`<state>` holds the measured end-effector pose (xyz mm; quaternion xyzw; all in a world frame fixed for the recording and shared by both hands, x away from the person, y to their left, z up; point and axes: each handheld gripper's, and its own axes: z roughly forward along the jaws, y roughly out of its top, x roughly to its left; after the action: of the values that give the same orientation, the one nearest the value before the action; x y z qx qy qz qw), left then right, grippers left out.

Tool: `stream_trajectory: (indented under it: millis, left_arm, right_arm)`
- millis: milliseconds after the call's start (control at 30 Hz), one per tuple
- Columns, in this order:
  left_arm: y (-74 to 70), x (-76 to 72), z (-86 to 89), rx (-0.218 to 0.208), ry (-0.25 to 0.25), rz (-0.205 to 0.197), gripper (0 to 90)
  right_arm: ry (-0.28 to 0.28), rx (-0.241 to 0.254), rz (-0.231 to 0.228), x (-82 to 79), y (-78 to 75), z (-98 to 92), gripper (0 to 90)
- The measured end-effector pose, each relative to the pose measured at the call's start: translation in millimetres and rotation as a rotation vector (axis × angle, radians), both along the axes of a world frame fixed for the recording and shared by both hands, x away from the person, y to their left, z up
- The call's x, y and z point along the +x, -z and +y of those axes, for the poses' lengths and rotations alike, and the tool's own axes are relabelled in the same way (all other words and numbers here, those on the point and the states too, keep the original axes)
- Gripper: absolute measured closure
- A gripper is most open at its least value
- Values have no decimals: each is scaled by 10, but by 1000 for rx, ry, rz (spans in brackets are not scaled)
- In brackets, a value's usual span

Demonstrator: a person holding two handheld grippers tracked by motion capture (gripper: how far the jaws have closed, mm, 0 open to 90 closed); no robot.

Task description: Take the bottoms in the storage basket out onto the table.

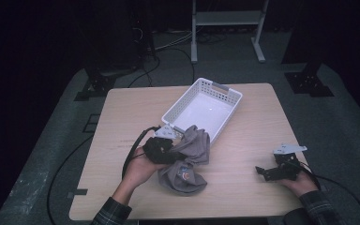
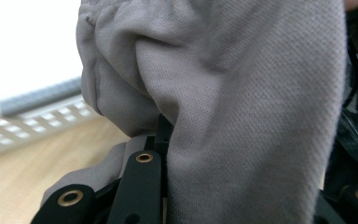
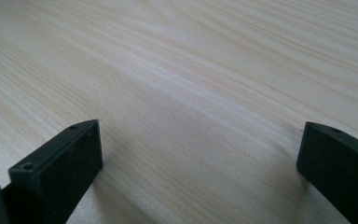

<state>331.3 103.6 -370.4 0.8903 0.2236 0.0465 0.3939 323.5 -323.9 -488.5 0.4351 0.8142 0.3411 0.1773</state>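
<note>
grey cloth [image 1: 187,159] hangs pinched in the left hand-held gripper [image 1: 161,149], its bulk resting on the counter [image 1: 243,187] just short of the white basket [image 1: 234,96]; the right hand-held gripper [image 1: 276,171] waits open, well apart.

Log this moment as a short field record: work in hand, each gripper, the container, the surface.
work: grey garment held near the basket
left gripper: fingers shut on the garment; cloth drapes over them in the left gripper view
right gripper: open, nothing between the fingers, low over bare wood near the table's right edge
white basket: nothing inside, beyond the garment
garment's lower part: bunched on the wooden table
</note>
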Motion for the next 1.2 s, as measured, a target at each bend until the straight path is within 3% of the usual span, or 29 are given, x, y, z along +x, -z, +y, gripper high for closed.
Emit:
stream_trajectory:
  millis: [167, 300, 467, 633, 867, 1000, 1200]
  left_arm:
    - [224, -18, -72, 37, 13, 45, 712]
    - [404, -26, -167, 94, 34, 65, 712]
    - [566, -3, -260, 131, 45, 96, 711]
    - [668, 11, -346, 165, 63, 99, 709]
    - [658, -3, -343, 150, 66, 95, 671]
    - [595, 1, -301, 104, 77, 124, 540]
    - [450, -9, -200, 35, 70, 118, 392]
  right_arm:
    - [0, 0, 0, 0, 0, 0, 0]
    - [0, 0, 0, 0, 0, 0, 0]
    - [-1, 0, -1, 0, 0, -1, 0]
    - [0, 0, 0, 0, 0, 0, 0]
    - [0, 0, 0, 0, 0, 0, 0]
    - [0, 1, 0, 0, 0, 0, 0]
    - [0, 0, 0, 0, 0, 0, 0]
